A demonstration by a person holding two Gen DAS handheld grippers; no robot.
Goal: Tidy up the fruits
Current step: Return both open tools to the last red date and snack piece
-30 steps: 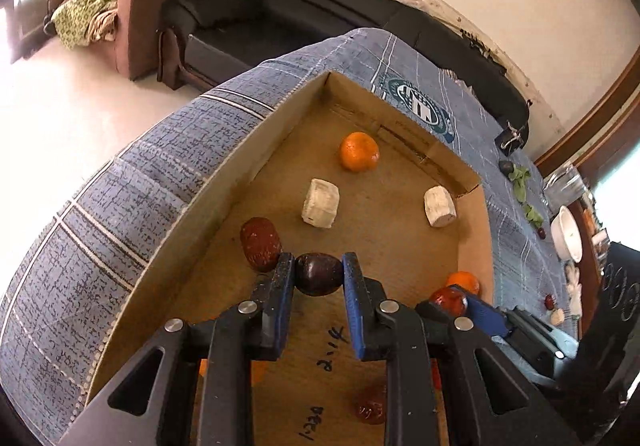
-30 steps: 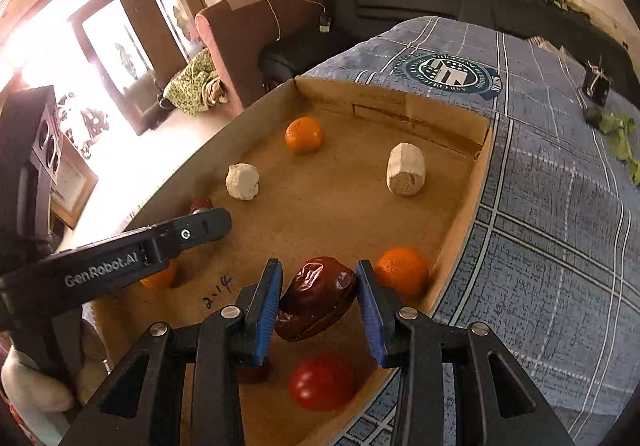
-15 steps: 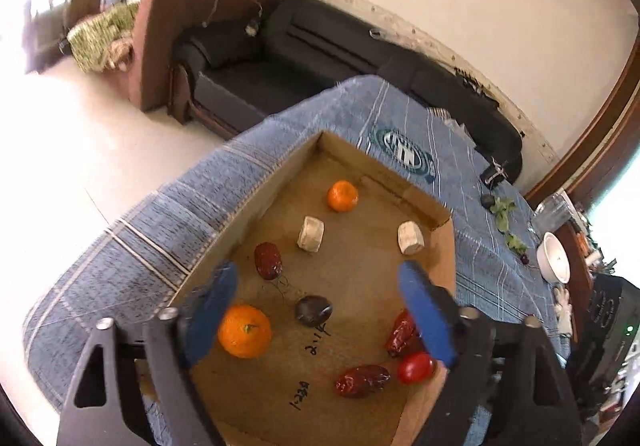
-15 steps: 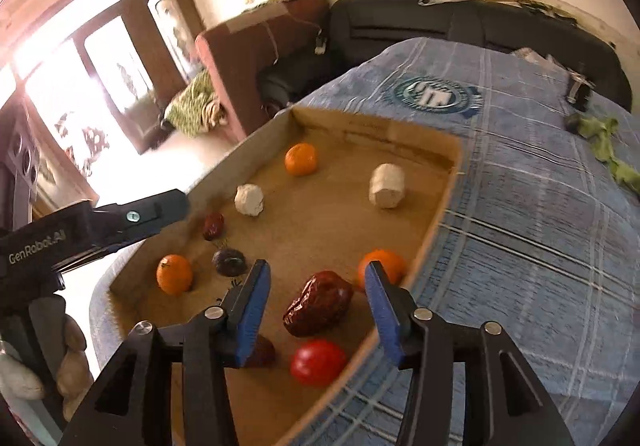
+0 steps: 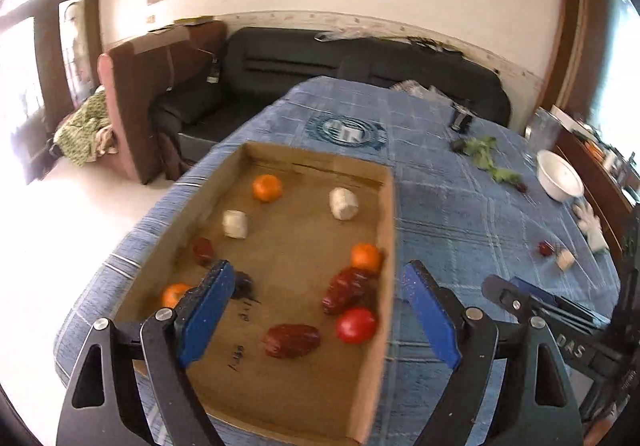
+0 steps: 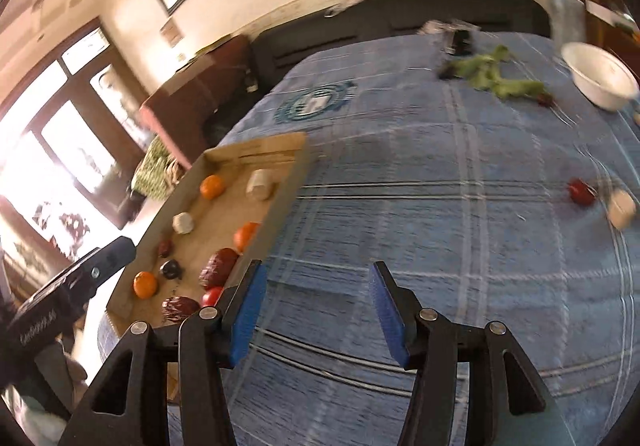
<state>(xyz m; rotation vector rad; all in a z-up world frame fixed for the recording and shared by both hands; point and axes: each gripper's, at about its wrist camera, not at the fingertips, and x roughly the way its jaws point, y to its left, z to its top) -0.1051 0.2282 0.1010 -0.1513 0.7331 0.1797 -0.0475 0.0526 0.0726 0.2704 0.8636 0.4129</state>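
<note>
A shallow cardboard box (image 5: 384, 246) lies on the blue checked tablecloth (image 5: 460, 206). It holds oranges (image 5: 267, 188), two white chunks (image 5: 343, 203), dark red dates (image 5: 292, 340), a red tomato (image 5: 356, 325) and a dark plum (image 5: 242, 283). My left gripper (image 5: 316, 318) is open and empty above the box's near end. My right gripper (image 6: 316, 310) is open and empty over the bare cloth, right of the box (image 6: 294, 170). A small red fruit (image 6: 582, 191) and a white chunk (image 6: 621, 205) lie on the cloth far right.
A white bowl (image 5: 559, 177) and green leaves (image 5: 486, 154) sit at the table's far right. A dark sofa (image 5: 360, 58) and a brown armchair (image 5: 132, 94) stand beyond the table. The right gripper also shows at the left wrist view's right edge (image 5: 540, 306).
Both grippers let go of their fruit in the box, opened and pulled back up. The right gripper has swung right, out over the cloth.
</note>
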